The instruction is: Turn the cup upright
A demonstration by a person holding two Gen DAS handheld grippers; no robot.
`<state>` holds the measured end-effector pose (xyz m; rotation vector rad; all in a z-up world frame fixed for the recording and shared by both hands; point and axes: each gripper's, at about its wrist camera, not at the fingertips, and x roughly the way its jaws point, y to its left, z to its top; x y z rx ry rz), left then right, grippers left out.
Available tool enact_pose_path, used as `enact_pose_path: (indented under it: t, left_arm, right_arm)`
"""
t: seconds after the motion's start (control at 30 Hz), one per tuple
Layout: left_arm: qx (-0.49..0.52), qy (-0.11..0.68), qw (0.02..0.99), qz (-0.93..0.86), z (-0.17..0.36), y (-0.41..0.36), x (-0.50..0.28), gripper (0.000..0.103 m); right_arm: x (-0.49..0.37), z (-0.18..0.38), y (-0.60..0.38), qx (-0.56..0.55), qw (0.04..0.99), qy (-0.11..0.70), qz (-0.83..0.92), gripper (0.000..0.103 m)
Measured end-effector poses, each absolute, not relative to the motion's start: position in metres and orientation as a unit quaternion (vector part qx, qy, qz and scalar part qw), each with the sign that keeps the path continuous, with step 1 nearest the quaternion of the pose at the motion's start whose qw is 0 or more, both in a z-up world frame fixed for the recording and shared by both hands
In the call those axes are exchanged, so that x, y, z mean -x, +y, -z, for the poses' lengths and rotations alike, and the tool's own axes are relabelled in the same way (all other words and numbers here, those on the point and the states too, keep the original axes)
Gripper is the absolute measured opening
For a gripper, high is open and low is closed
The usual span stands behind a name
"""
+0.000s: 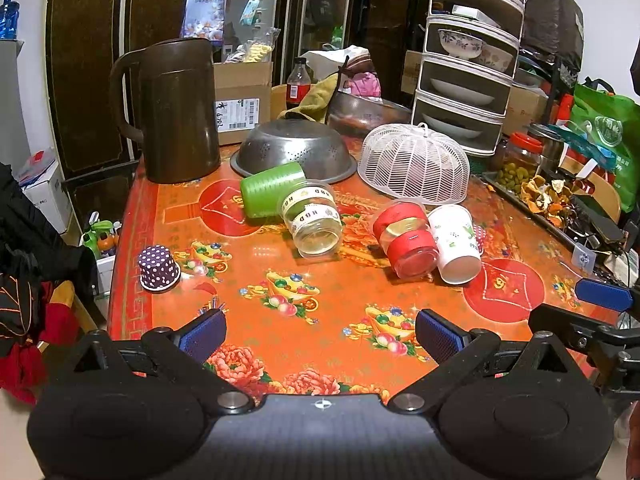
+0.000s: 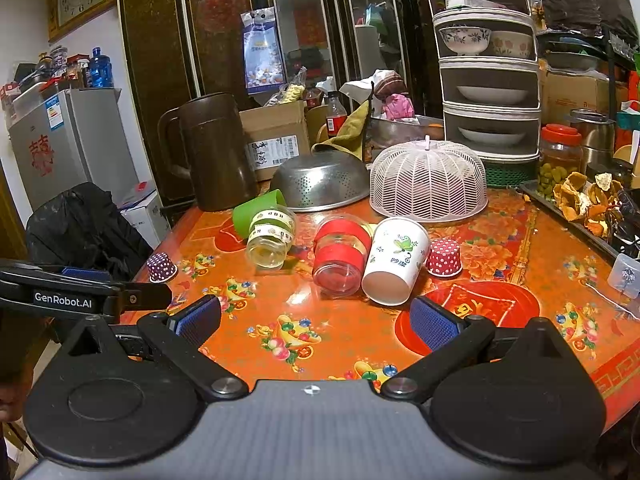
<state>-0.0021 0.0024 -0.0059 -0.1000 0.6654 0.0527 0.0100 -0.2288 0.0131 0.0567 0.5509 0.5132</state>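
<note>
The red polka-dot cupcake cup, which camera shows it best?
The right wrist view: the red polka-dot cup stands inverted and in full sight beside the white paper cup. In the left wrist view only a sliver peeks from behind that paper cup.

Ahead of your fingers the tablecloth (image 1: 248, 320) shines glossy and smooth. Beyond your fingertips (image 2: 434, 322), a matt white paper cup (image 2: 394, 260) lies beside a clear, shiny plastic cup (image 2: 340, 260). Farther out, a dull steel colander (image 2: 320, 184) and a glossy brown plastic jug (image 2: 216, 152).
</note>
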Motion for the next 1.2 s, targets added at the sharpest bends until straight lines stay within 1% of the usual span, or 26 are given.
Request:
enact_pose_path:
  t: [1.2]
  left_arm:
    - [0.051,0.331,0.942,-0.027,0.0078,0.0036,-0.0004,0.102]
  right_arm:
    - [-0.0115,-0.013,-0.229,-0.033,0.928,0.271,-0.253,0.102]
